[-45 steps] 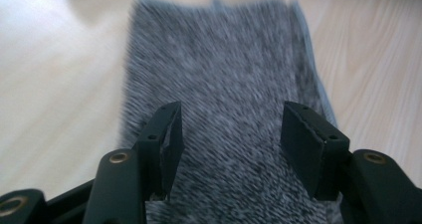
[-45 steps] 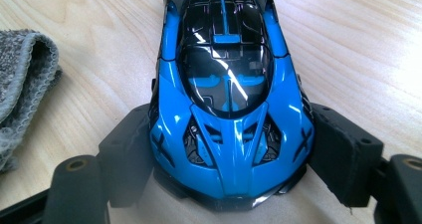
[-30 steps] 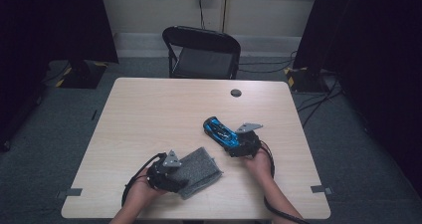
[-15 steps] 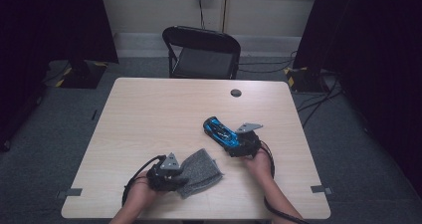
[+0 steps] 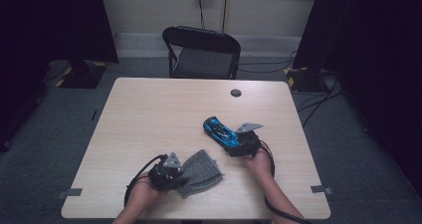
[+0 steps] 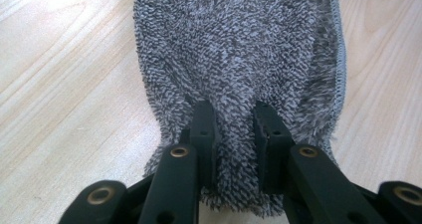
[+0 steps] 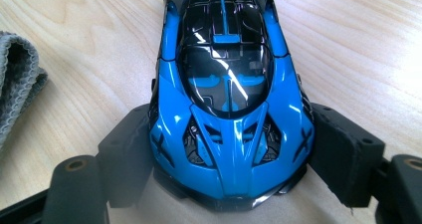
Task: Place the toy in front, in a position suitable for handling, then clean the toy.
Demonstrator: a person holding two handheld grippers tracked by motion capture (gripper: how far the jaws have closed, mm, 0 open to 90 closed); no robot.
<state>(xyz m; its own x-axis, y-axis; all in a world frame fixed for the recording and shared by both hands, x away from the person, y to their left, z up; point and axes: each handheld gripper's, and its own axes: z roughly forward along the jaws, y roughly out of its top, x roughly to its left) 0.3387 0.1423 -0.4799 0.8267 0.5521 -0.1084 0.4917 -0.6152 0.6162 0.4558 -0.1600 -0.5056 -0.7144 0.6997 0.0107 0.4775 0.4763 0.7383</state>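
A dim room with dark curtains at both sides and grey carpet. A pale wood bench (image 5: 164, 114) stands in the middle, with a black folding chair (image 5: 201, 52) behind its far edge. A small dark disc (image 5: 236, 92) lies near that far edge, well apart from everything else.

Two forearms come in from the near edge. The left claw (image 5: 175, 174) is closed on a pinched fold of a grey cloth (image 6: 239, 50), which lies flat at the near side. The right claw (image 5: 238, 145), right of centre, grips the tail of a blue toy car (image 7: 229, 99) resting on the wood, nose pointing away.
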